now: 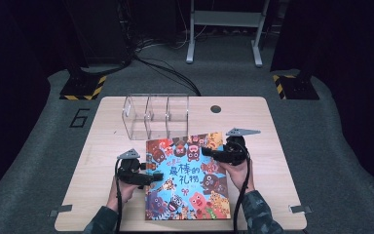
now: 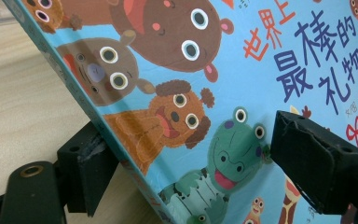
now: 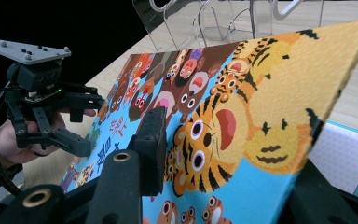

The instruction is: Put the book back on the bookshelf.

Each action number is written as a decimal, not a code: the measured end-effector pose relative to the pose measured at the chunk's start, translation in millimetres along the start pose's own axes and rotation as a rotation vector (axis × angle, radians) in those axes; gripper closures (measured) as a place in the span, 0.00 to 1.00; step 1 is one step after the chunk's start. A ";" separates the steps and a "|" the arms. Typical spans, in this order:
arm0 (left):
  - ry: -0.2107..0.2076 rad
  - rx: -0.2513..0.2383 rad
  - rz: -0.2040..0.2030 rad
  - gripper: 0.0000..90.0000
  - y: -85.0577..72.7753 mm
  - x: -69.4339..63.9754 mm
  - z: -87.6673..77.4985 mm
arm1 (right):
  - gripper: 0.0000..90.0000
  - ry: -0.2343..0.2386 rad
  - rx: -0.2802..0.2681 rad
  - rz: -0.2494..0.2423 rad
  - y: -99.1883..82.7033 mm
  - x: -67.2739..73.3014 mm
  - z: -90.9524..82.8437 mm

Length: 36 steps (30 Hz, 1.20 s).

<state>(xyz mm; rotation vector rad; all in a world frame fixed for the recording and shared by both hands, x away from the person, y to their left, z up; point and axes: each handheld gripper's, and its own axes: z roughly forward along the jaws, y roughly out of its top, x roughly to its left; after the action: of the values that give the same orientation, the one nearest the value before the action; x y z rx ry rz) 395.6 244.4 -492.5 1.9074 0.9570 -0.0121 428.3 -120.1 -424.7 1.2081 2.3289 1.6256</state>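
Observation:
A colourful picture book (image 1: 187, 180) with cartoon animals and a blue cover lies near the front of the wooden table (image 1: 97, 151). My right gripper (image 1: 209, 153) is shut on the upper right edge of the book's cover (image 3: 261, 116). One pad (image 3: 154, 140) presses on top and the other jaw sits beneath. That corner is raised, and a pale page (image 3: 345, 158) shows under it. My left gripper (image 1: 151, 176) is at the book's left edge (image 2: 121, 154). It stands open, with one jaw below the edge, the other above the cover, and the book (image 2: 191, 70) slanting between them. The left gripper (image 3: 81, 123) also appears in the right gripper view.
A clear plastic rack (image 1: 156, 117) with three compartments stands just behind the book, and the rack (image 3: 214, 18) rises beyond the raised cover. A small round hole (image 1: 215, 108) marks the table's far side. Cables and a metal stand (image 1: 224, 29) are on the floor beyond.

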 end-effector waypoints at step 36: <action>0.054 -0.041 0.075 0.31 11.0 -3.7 -19.1 | 0.57 -0.022 0.067 -0.009 12.3 8.6 -2.5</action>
<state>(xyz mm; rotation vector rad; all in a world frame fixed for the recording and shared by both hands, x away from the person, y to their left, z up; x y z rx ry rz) 392.8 254.1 -472.6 1.9127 0.9135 0.1029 428.1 -115.0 -410.4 1.2192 2.3902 1.5349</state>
